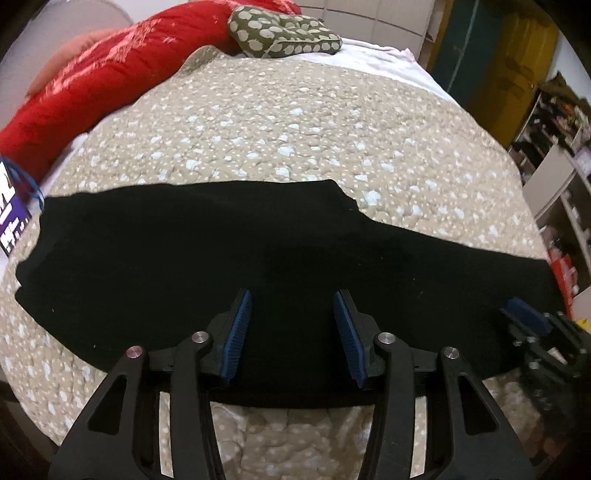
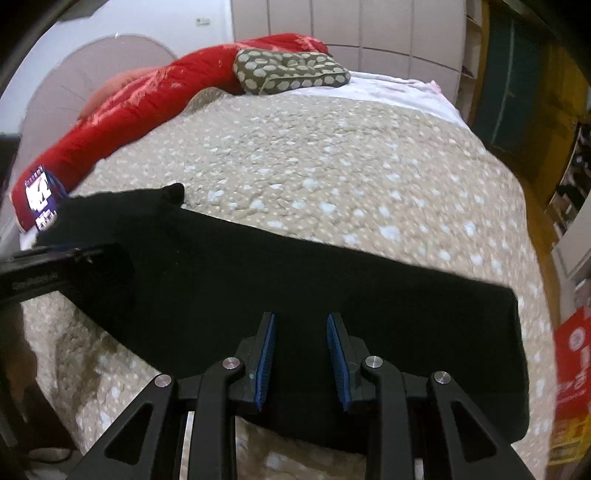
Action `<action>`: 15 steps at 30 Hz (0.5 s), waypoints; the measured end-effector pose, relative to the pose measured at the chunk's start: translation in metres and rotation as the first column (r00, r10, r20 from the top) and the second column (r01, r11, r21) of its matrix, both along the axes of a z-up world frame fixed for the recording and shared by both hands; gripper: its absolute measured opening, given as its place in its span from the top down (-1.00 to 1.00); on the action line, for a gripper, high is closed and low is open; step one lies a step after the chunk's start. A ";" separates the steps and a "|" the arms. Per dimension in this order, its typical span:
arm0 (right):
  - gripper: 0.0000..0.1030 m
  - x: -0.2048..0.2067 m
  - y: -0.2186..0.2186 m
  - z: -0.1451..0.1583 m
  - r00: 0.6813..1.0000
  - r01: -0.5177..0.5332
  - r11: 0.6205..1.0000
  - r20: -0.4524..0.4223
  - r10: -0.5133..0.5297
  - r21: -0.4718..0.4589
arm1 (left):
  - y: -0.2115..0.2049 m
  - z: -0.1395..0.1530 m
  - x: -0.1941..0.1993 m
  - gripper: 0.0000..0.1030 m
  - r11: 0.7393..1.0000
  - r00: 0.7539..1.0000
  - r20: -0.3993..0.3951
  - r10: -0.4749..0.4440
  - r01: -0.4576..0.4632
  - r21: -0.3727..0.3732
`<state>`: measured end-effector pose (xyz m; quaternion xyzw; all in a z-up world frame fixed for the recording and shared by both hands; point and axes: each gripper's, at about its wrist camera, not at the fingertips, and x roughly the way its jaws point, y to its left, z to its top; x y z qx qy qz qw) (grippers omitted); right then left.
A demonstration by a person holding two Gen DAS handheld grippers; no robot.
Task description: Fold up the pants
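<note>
Black pants (image 1: 184,258) (image 2: 332,288) lie flat in a long band across the near part of a beige quilted bed (image 1: 277,122) (image 2: 314,158). My left gripper (image 1: 293,295) hovers over the pants near their front edge. Its blue pads (image 1: 240,332) stand well apart and only flat cloth shows under the gap. My right gripper (image 2: 301,317) is above the pants' right-hand stretch, its jaws a smaller way apart with nothing pinched. Each gripper shows in the other's view: the right one (image 1: 524,314) at the right, the left one (image 2: 55,258) at the left.
A long red bolster (image 1: 92,85) (image 2: 147,99) and a spotted olive cushion (image 1: 284,33) (image 2: 291,70) lie at the head of the bed. A purple printed card (image 1: 11,214) (image 2: 40,199) sits by the pants' left end. Shelves (image 1: 554,147) and a red box (image 2: 572,369) stand beyond the right edge.
</note>
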<state>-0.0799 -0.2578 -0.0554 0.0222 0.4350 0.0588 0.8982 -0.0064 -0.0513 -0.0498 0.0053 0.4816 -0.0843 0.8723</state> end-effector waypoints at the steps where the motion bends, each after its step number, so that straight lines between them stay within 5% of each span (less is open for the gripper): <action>1: 0.47 -0.003 -0.005 0.000 1.000 0.008 1.000 0.002 -0.008 0.022 | -0.002 0.000 0.000 -0.10 1.000 1.000 0.000 -0.007 0.007 -0.009; 6: 0.47 -0.016 -0.032 0.003 0.998 0.069 0.997 0.001 -0.069 0.028 | -0.016 0.004 0.001 -0.11 0.998 0.999 -0.005 -0.039 0.038 -0.052; 15: 0.47 -0.035 -0.082 0.001 0.985 0.173 0.984 -0.015 -0.173 0.040 | -0.048 0.000 0.002 -0.11 0.995 0.995 -0.007 -0.096 0.095 -0.007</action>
